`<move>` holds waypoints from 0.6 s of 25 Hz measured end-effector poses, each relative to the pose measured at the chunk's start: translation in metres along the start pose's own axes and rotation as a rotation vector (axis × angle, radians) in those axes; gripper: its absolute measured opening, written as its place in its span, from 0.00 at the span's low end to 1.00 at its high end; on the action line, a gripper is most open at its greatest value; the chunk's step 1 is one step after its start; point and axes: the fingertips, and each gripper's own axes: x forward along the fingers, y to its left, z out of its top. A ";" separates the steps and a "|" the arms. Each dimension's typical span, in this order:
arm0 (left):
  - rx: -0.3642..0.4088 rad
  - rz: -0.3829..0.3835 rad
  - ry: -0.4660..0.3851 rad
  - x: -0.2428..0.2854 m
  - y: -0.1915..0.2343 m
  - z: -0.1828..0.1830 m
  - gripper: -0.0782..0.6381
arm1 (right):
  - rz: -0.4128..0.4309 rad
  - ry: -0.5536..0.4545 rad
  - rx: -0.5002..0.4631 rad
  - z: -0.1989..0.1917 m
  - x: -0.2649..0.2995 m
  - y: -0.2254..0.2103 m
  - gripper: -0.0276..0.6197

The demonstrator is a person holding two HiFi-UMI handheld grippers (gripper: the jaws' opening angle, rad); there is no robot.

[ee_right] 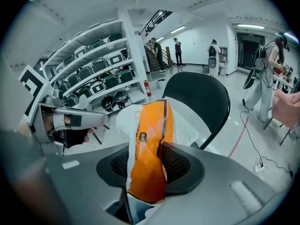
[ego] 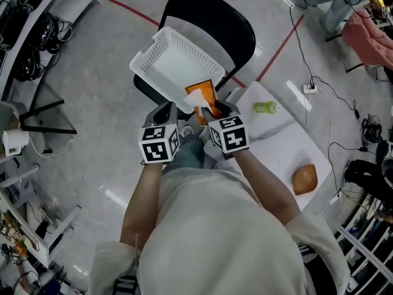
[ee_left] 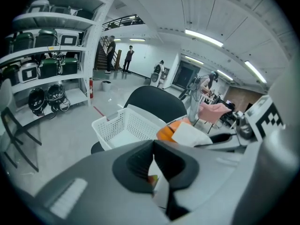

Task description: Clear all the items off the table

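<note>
Holding an orange-and-white plastic snack packet (ee_right: 149, 139) clamped upright, the right hand-held gripper (ee_right: 151, 168) hovers at centre frame by the near corner of the white perforated plastic basket (ego: 150, 51) on the black chair (ego: 215, 11), probably the drop spot; the left hand-held gripper (ee_left: 153, 168) is pinched closed on a thin white wrapper (ee_left: 159, 191), both clear of the white table (ego: 282, 146) at right

Both jaws were filled, the left gripper (ego: 164, 111) pinching a thin white sheet (ee_left: 159, 188) and the right gripper (ego: 221, 109) an orange packet (ee_right: 147, 158), while ahead the white basket (ego: 178, 63) lay open-topped on the black chair (ego: 227, 23), whose back rose behind it, and the table (ego: 282, 152) flanked the right.
</note>
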 end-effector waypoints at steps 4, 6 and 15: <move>-0.027 0.006 0.019 0.010 0.017 0.000 0.12 | 0.003 0.028 -0.007 0.004 0.021 0.001 0.29; -0.034 0.009 0.029 0.016 0.025 -0.002 0.12 | 0.004 0.041 -0.005 0.006 0.032 0.001 0.29; -0.066 0.015 0.065 0.046 0.049 -0.014 0.12 | 0.013 0.090 -0.005 0.009 0.078 0.003 0.29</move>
